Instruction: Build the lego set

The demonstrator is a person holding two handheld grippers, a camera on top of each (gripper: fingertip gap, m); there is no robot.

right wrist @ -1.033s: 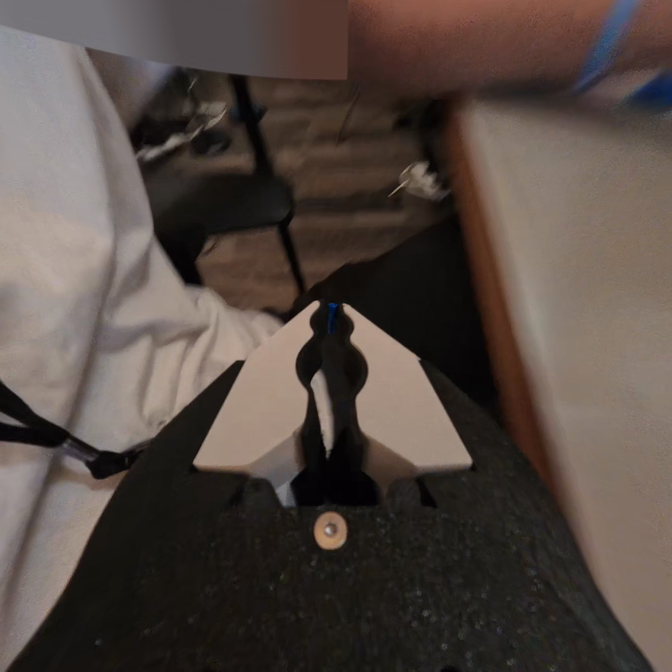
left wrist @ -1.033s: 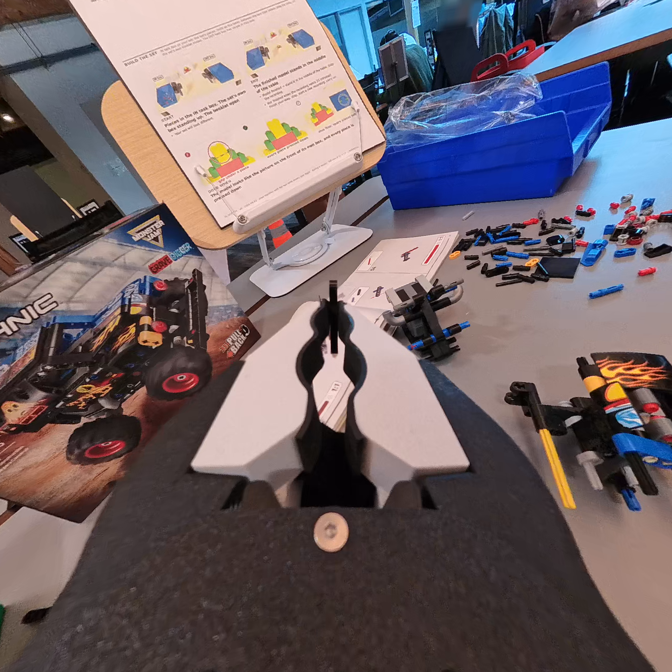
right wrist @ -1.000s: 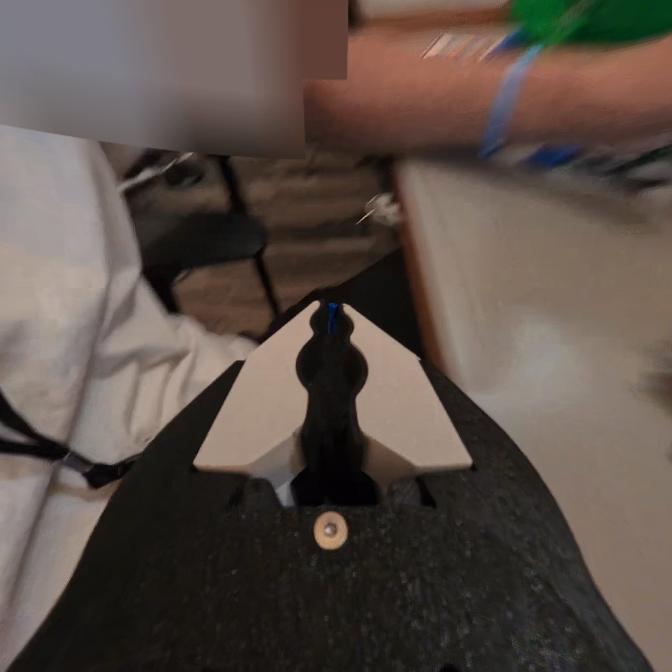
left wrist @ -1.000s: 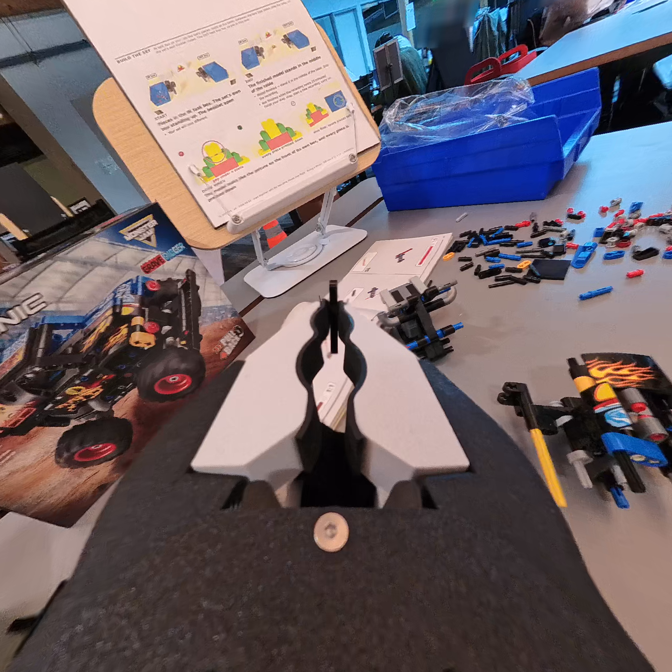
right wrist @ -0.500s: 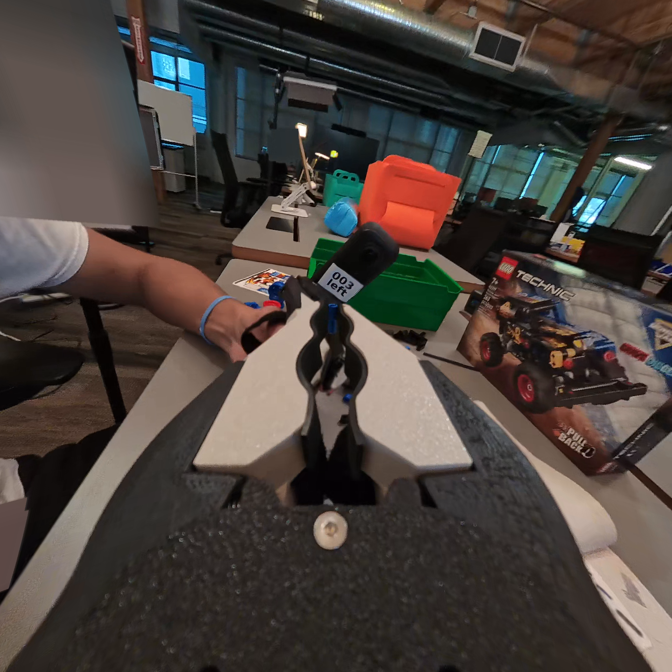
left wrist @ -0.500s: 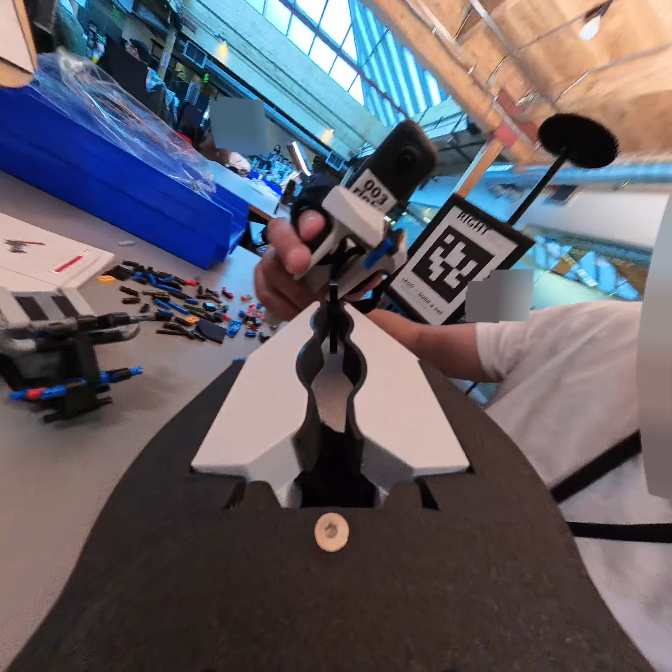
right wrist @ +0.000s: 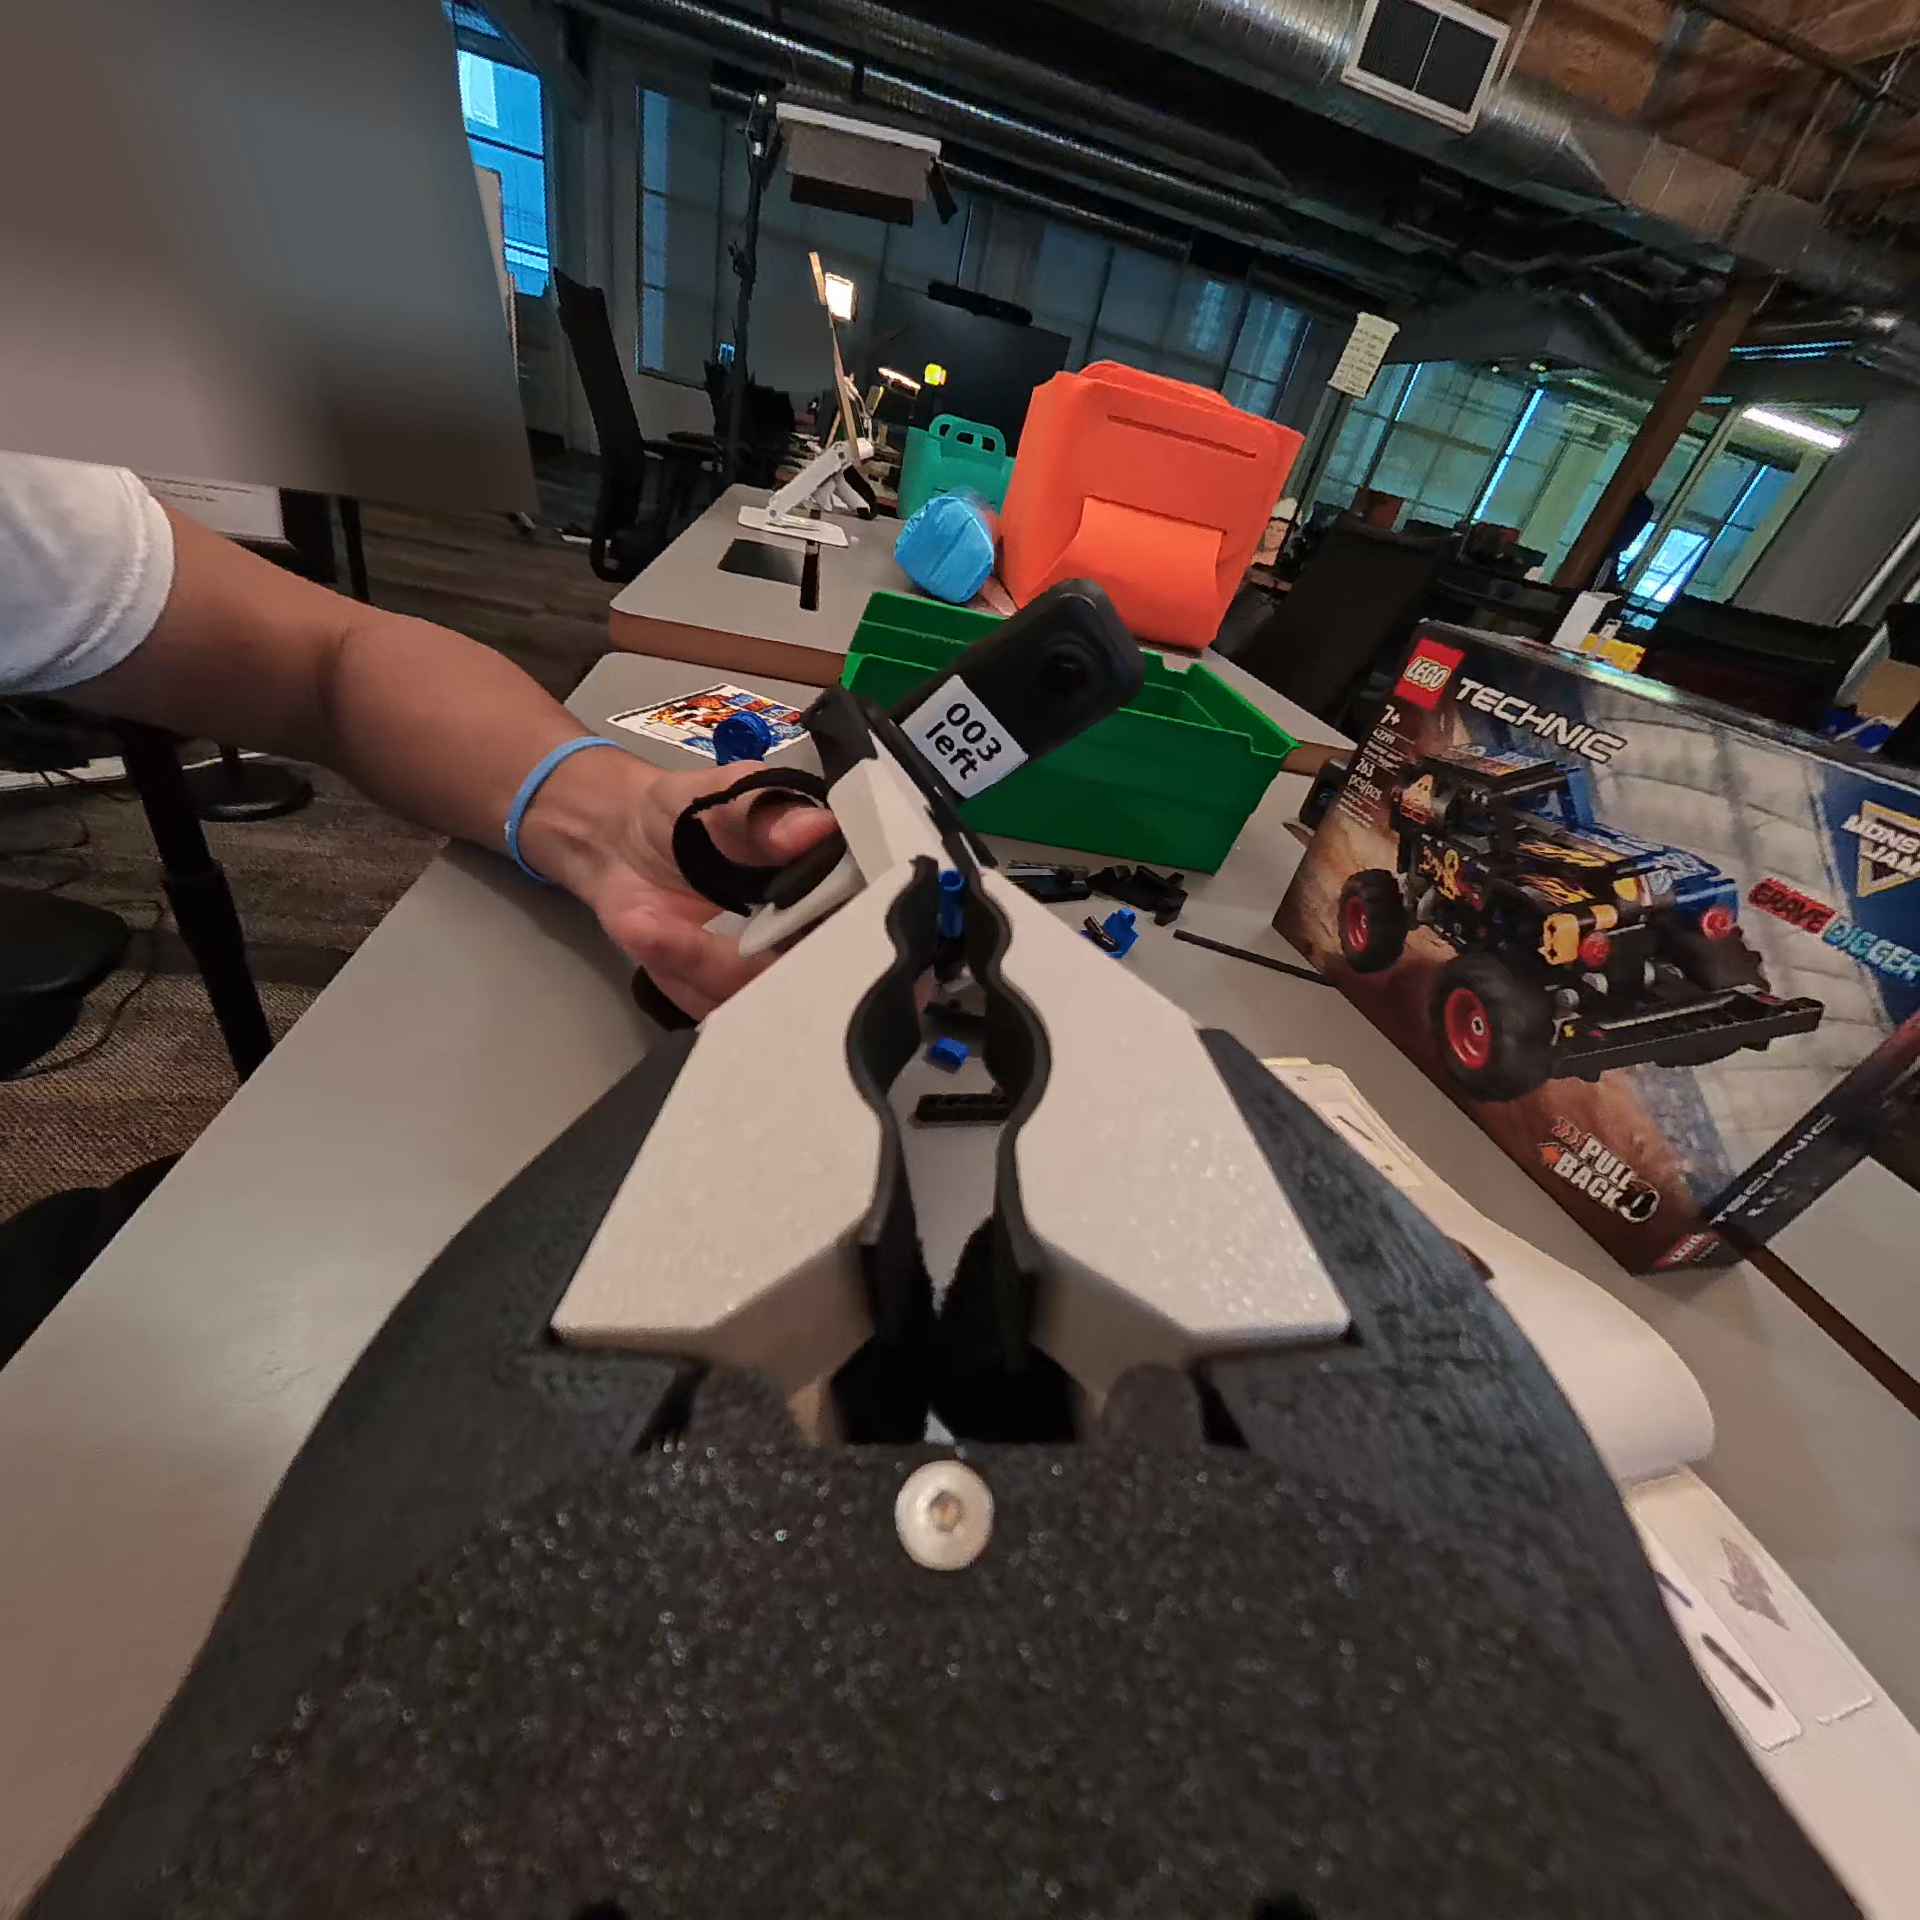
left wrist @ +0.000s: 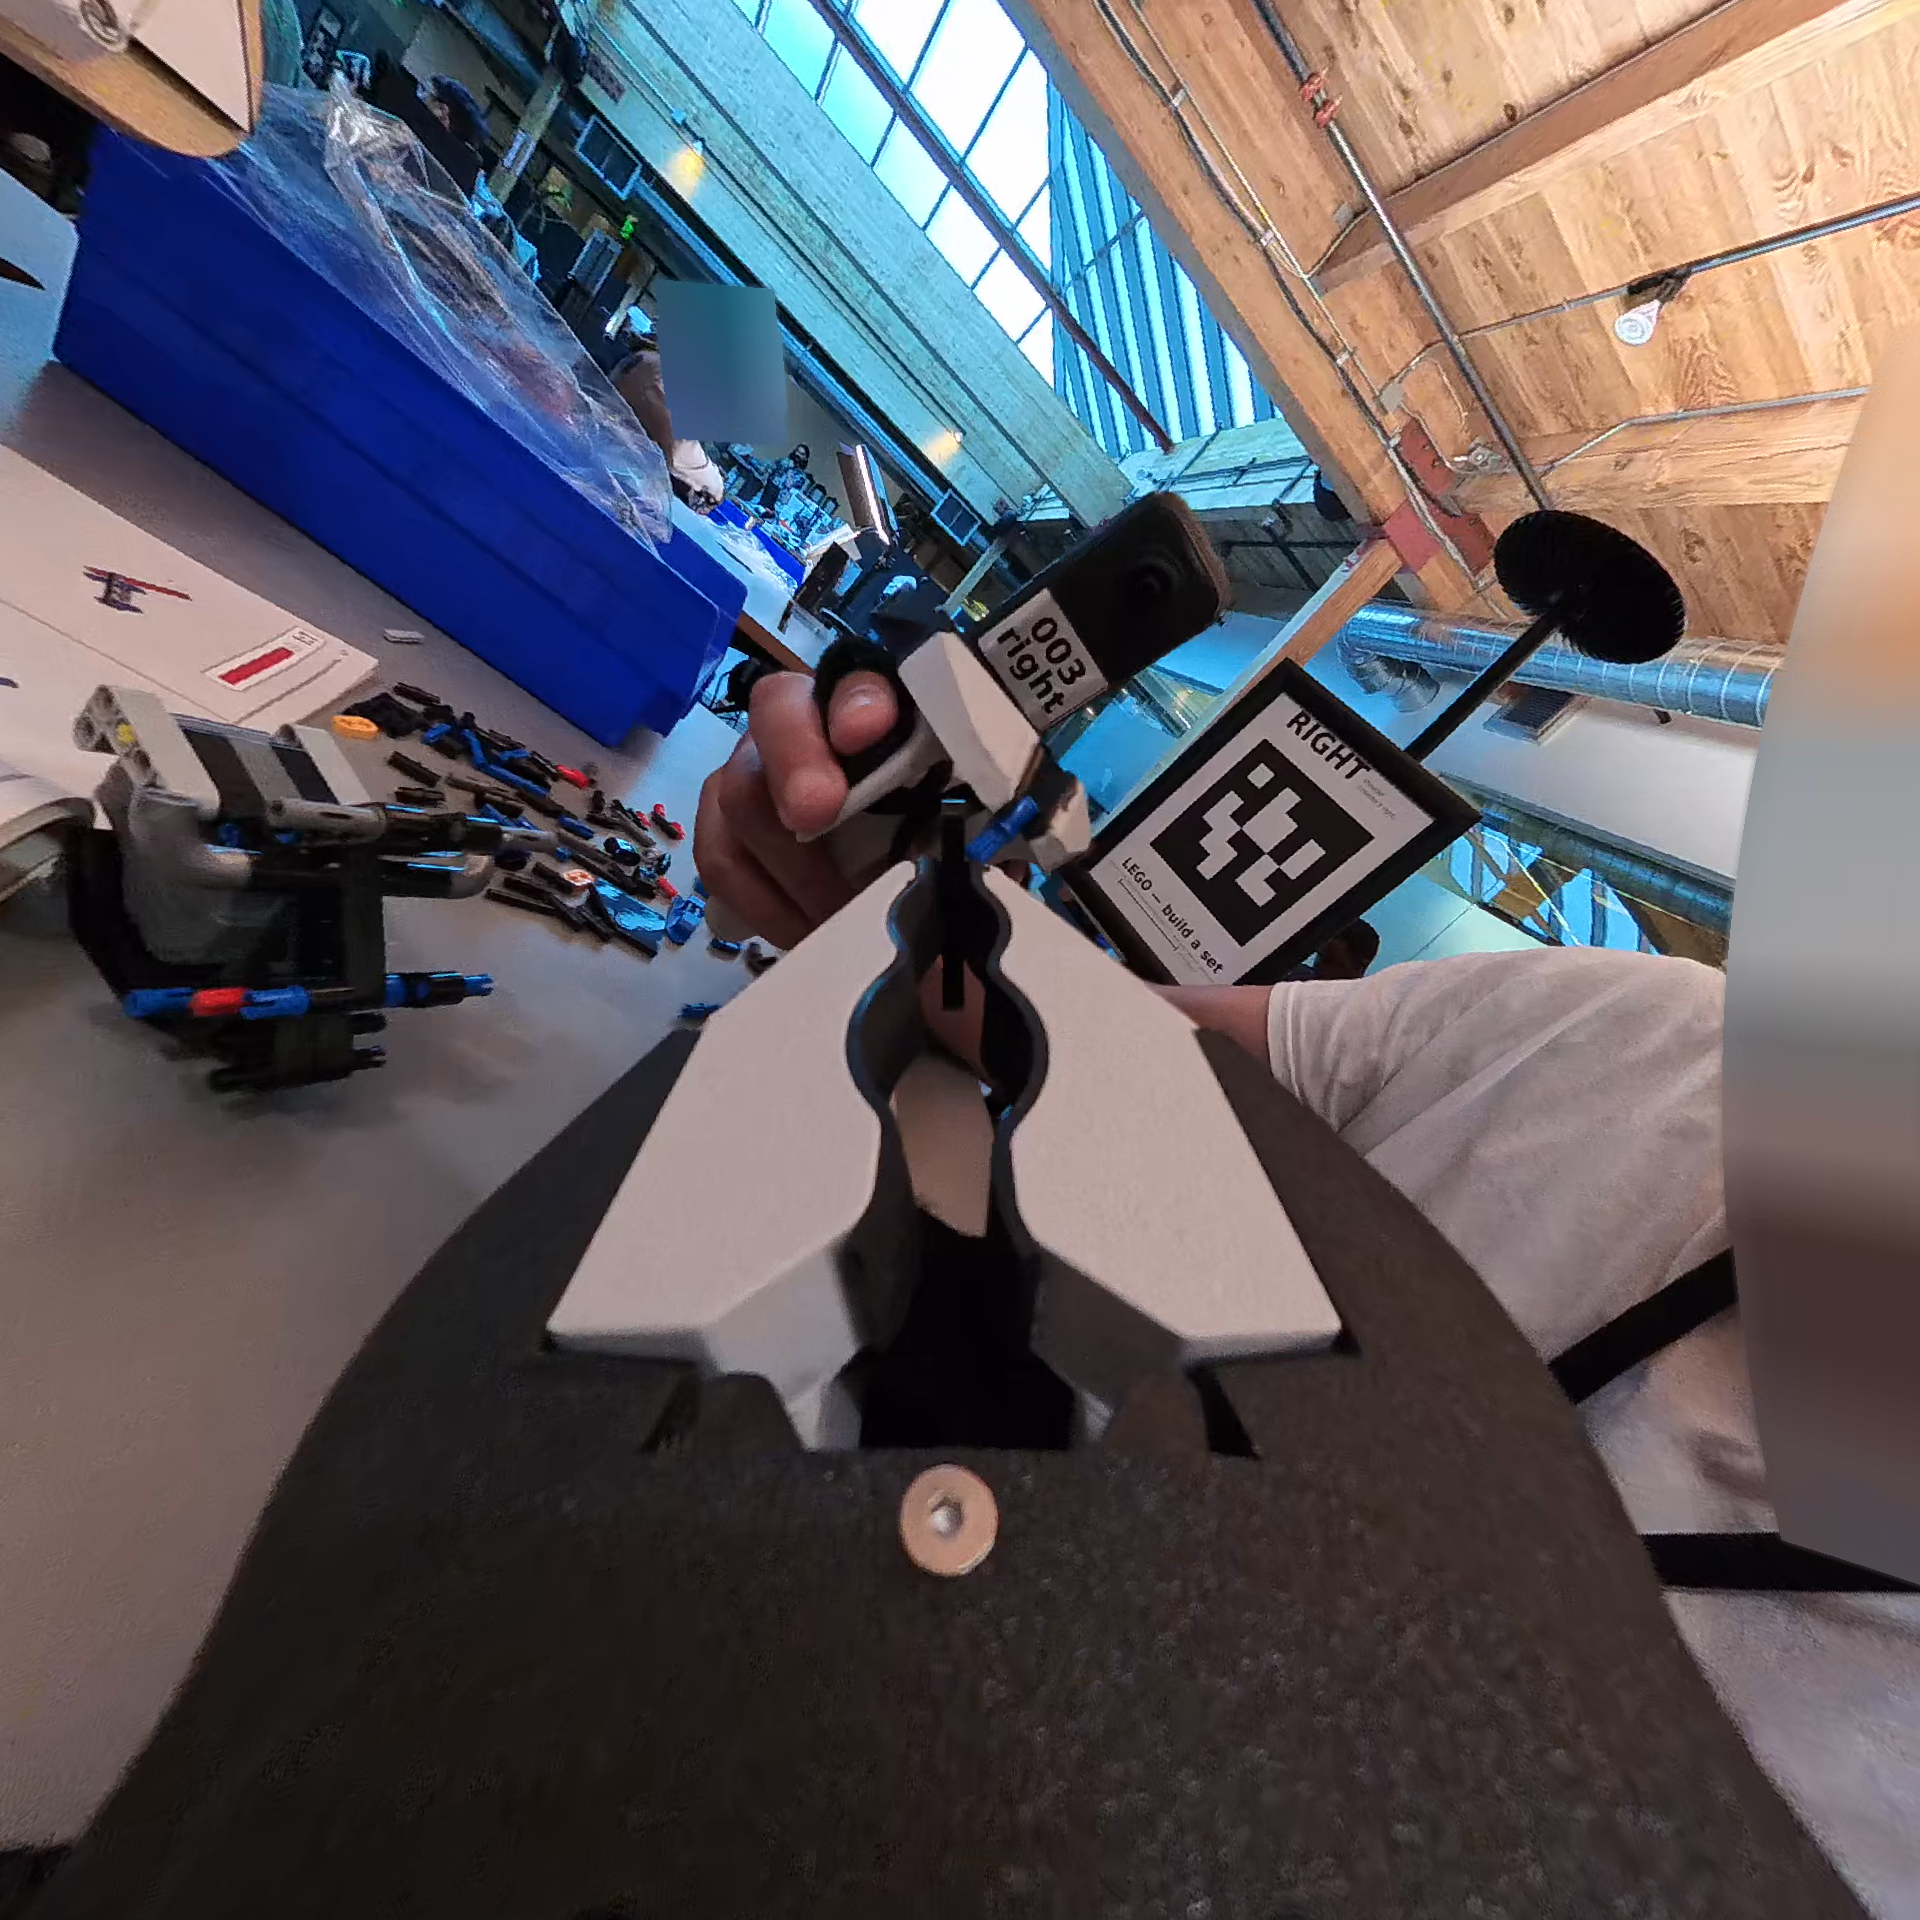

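Note:
My left gripper is shut on a thin black Lego axle that stands upright between its tips. My right gripper is shut on a small blue pin. The two grippers face each other tip to tip above the table, almost touching. In the left wrist view a hand holds the right gripper with the blue pin just above the axle's top. In the right wrist view a hand holds the left gripper, its tips hidden behind mine. A partly built black and grey assembly sits on the table at the left.
Several loose small pieces lie by a blue bin and an open booklet. The right wrist view shows the Lego box, a green bin, loose black pieces and the table's near edge at left. The tips of both grippers are at nearly the same place.
Both grippers have swung round from facing the table and the floor to facing each other. Since half a second ago they have come closer, still shut on the axle and the pin.

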